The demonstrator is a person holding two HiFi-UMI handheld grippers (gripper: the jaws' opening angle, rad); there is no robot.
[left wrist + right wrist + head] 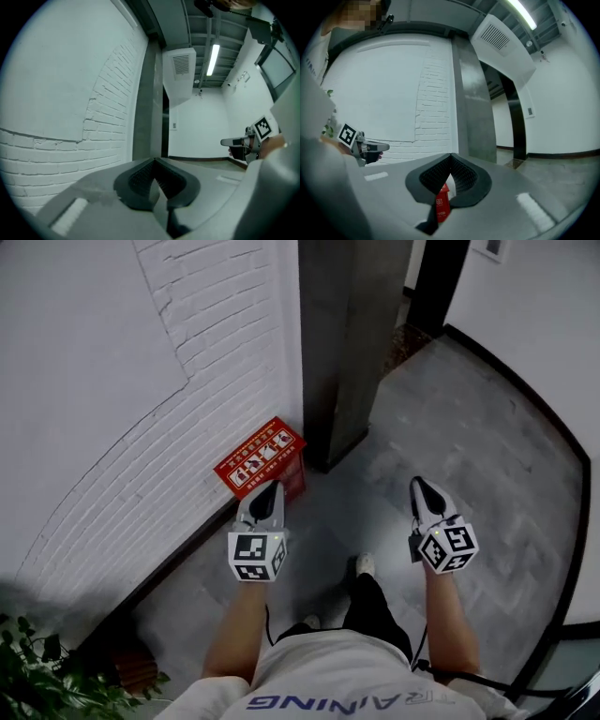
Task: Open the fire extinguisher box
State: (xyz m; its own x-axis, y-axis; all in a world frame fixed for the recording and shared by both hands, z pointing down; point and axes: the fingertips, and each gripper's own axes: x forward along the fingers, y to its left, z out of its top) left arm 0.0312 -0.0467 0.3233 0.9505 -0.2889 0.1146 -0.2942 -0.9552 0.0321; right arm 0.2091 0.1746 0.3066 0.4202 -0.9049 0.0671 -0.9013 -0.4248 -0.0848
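Jaws first: both pairs are pressed together at the tips, with nothing caught in them. On my left gripper [272, 489] the ribbed pads [140, 176] meet in a point, as the left gripper view shows, and the slit beneath them is dark. My right gripper [418, 486] reads the same, tips touching. Through the narrow slot under its pads a strip of the red fire extinguisher box [260, 457] shows, well beyond the jaws and not gripped. That box sits on the grey floor [487, 437], its back against the white brick wall [112, 381]. Its flat red top, printed with white pictures, faces up at me, and as far as I can tell from the head view that top lies down on the box. Just to the right of the box rises a dark pillar [342, 343], close to its corner. My left gripper hangs on the near side of the box, nose pointed at it, the tip overlapping its front edge in the head view. I cannot tell whether it touches. My right gripper is well to the right of the box, over bare floor, pointing the same way. One shoe [364, 564] shows nearer to me than the box, and a green plant [37, 676] stands far to its left along the wall.
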